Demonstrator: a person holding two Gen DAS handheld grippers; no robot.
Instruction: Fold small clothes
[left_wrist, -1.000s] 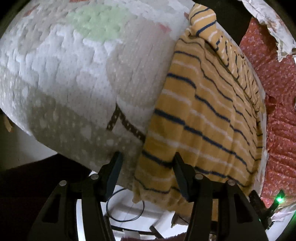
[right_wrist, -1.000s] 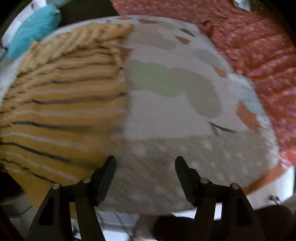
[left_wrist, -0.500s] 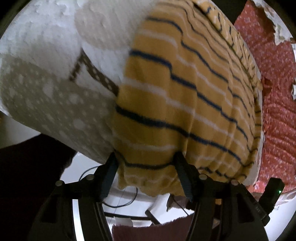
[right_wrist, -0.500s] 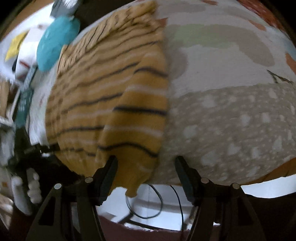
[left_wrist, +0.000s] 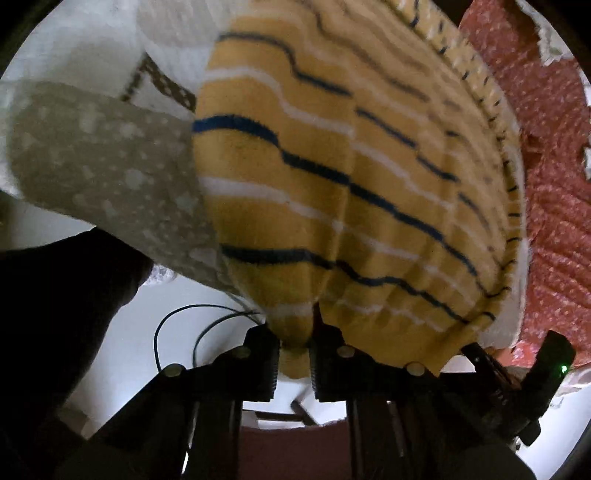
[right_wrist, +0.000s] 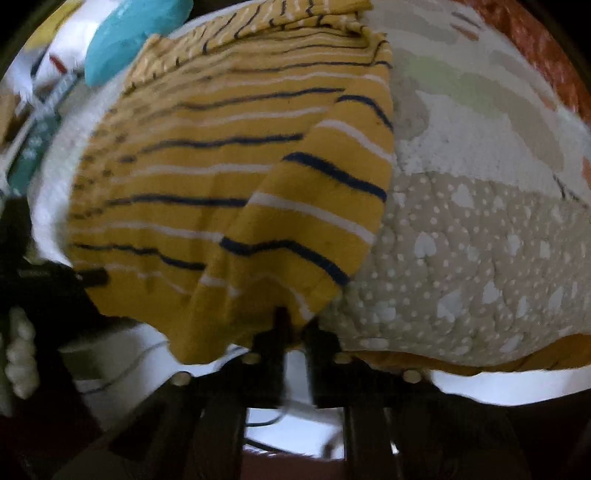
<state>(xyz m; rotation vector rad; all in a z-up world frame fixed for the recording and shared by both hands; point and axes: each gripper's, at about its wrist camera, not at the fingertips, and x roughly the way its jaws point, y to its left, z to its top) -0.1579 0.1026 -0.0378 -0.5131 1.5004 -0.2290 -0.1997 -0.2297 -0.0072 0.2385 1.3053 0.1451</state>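
A yellow knit garment (left_wrist: 332, 177) with navy and white stripes lies on a quilted patchwork mat (left_wrist: 99, 162) and hangs over its near edge. My left gripper (left_wrist: 294, 341) is shut on the garment's hanging hem. In the right wrist view the same garment (right_wrist: 229, 173) covers the left half of the mat (right_wrist: 472, 236). My right gripper (right_wrist: 293, 332) is shut on another part of the near hem, with a fold bunched above its fingers.
A red patterned blanket (left_wrist: 554, 192) lies to the right of the mat. A teal cushion (right_wrist: 129, 33) sits at the far left. Black cables (left_wrist: 177, 325) lie on the white floor below the edge.
Both grippers were open at the mat's near edge. They moved onto the garment's hem and closed on it. The hem is now bunched between the fingers.
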